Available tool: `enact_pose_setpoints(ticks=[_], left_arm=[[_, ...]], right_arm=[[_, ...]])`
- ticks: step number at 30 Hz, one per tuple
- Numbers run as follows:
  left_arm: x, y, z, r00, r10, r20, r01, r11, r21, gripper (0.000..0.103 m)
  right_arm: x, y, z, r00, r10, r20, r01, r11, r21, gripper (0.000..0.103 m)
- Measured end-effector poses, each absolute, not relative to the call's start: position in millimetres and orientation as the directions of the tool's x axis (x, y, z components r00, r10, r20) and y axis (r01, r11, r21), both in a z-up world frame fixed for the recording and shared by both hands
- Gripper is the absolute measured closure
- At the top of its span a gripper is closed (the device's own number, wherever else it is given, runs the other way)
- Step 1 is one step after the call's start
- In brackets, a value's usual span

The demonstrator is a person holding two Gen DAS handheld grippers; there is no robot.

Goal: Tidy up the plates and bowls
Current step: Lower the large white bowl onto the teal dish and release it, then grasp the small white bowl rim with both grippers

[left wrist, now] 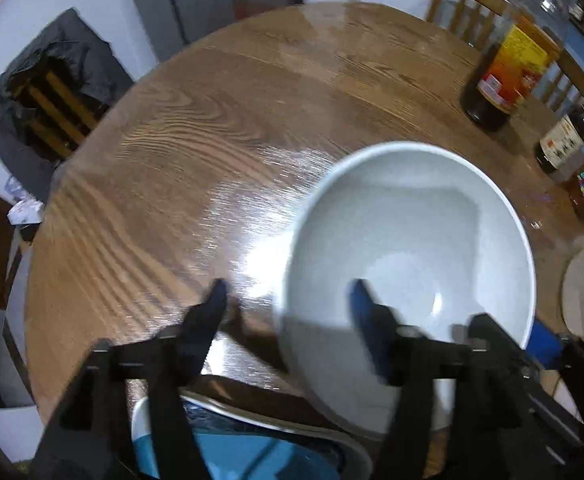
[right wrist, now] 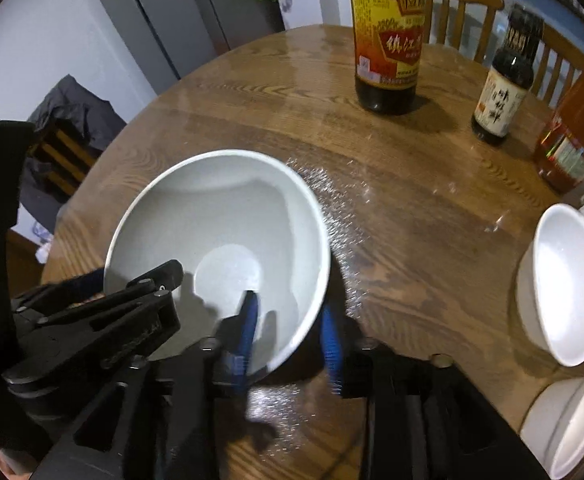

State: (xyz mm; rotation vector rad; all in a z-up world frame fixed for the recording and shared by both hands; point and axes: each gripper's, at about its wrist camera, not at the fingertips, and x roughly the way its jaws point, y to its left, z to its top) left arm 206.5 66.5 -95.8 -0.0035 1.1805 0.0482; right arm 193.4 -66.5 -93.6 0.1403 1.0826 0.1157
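Item: large white bowl (right wrist: 219, 248), on the wooden counter (right wrist: 412, 240). Rigid glazed ceramic; likely weighty, slippery, breakable; take by the rim. Left tongs (left wrist: 287, 300) and right tongs (right wrist: 289, 332) straddle opposite rims, spread, not pinching.

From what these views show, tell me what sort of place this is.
Probably a home dining area beside a kitchen: a round wooden table with sauce bottles, wooden chairs, and a fridge behind.
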Motion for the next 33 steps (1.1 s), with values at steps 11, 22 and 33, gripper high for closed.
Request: enact_pose_setpoints(ticks=[11,22,33], left_arm=[[165,46,-46,0.474,0.111,-0.873,-0.118,0.991,0.062,0.025],[143,-44,-28,0.508,0.065,-0.859,-0.106,0.994,0.013,0.021],[151,-150,-49,0.489,0.020,-0.872,-0.026,1.000,0.008,0.021]], right_arm=[[172,-94,-53,0.532,0.163,-0.831,-0.098,0.987,0.131,0.059],[141,-196,-23,0.579,0.119,-0.807,-0.078,0.993,0.091,0.059],[156,-298,-49,0.531,0.041,-0.846,0.036,0.997,0.071,0.059]])
